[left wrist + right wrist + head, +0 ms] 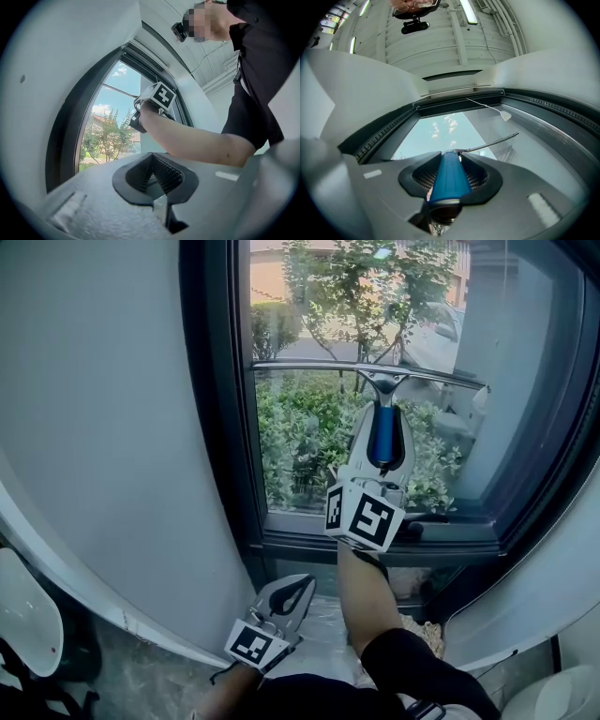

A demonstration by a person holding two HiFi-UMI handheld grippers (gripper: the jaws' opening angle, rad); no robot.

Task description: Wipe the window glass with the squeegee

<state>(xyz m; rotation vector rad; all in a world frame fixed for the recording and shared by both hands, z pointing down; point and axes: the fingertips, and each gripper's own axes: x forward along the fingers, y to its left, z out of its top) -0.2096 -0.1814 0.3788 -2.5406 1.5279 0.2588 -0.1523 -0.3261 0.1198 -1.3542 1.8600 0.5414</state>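
Low at the left, beside the pale wall [112, 427], the left gripper [296, 592] hangs below the sill, its jaws closed together with nothing between them. Further right, the window glass [300, 446] fills the dark frame [216, 409]. The squeegee [375, 381] is up on the pane, its long blade lying about level across the glass. The right gripper [382, 442] has its jaws clamped round the blue handle. The tool looks light and rigid, probably with a soft rubber edge. The smooth round handle could twist in the jaws, so the hold belongs squarely at mid-handle, with even, moderate pressure on the breakable glass.
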